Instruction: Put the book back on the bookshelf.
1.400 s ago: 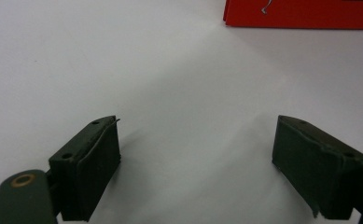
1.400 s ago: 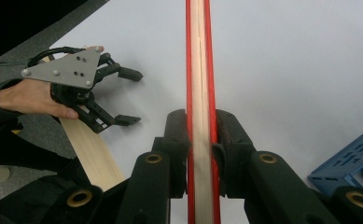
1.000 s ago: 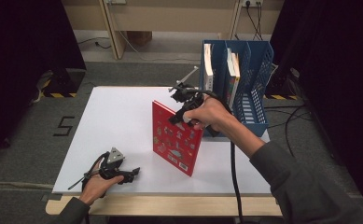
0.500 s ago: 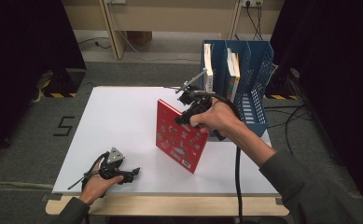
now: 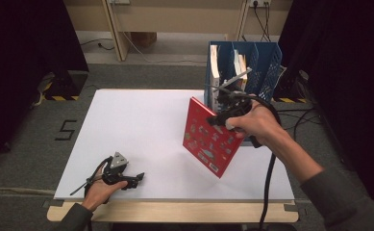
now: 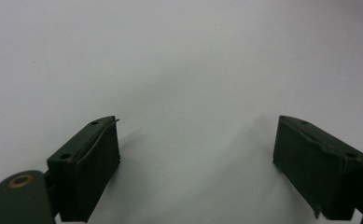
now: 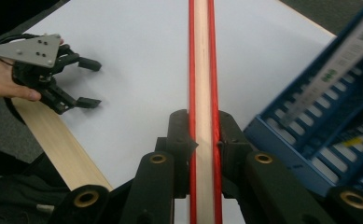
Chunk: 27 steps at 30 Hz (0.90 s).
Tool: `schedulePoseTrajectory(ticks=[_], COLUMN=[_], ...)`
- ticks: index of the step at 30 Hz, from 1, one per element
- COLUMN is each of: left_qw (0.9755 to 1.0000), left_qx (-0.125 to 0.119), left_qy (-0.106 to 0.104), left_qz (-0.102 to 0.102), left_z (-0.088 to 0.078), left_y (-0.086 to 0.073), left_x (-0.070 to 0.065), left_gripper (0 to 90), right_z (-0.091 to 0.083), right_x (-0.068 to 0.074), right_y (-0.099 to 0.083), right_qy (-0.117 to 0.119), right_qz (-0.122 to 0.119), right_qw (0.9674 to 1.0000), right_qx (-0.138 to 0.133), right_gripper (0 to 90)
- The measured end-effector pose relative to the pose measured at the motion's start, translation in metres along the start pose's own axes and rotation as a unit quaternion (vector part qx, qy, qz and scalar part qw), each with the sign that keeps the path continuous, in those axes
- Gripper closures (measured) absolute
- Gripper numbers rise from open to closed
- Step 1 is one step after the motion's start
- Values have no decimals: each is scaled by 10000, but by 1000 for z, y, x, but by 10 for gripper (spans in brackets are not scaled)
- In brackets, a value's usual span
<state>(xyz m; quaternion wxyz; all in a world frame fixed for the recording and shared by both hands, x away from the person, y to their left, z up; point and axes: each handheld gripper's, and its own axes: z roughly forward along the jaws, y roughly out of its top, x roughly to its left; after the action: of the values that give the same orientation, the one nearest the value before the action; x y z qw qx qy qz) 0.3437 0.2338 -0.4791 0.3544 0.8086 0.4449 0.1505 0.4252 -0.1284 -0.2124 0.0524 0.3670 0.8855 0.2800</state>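
A red book point(image 5: 209, 137) is being carried toward the blue file rack point(image 5: 259, 62) at the upper right of the high view, so the step in hand is judged to be the transfer, with the slotting-in not yet done. The book is gripped at its top edge by the right tongs point(image 5: 218, 118), whose jaws are clamped tight on it; in the right gripper view the cream page edge between two red covers point(image 7: 202, 93) is seen pinched between the pads and running straight up the middle of the frame. The book is held upright but tilted, its lower corner appearing to hang just above the white table point(image 5: 141, 125), right of the frame's centre and just in front of the rack. The cover is bright red with small white and coloured pictures, and the volume is thin and flat. The rack already holds a few standing books point(image 5: 215, 65) in its left slots. The next move is judged to call for lifting the book above the rack's wall, aligning it with a free slot and lowering it in. The left tongs point(image 5: 137, 178) are rested wide open and empty on the table at the lower left.
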Motion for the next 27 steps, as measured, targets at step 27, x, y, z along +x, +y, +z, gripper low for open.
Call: schedulePoseTrajectory(ticks=[27], left_qw=[10000], left_qx=[-4], left_qy=[-45], left_qz=[-46], left_z=[1], left_y=[0], left_x=[0], left_gripper=[128], right_z=[-88], right_x=[-64], right_y=[-42], right_qy=[-805], right_qz=[943], right_qw=[9908], right_qx=[-549], right_gripper=[793])
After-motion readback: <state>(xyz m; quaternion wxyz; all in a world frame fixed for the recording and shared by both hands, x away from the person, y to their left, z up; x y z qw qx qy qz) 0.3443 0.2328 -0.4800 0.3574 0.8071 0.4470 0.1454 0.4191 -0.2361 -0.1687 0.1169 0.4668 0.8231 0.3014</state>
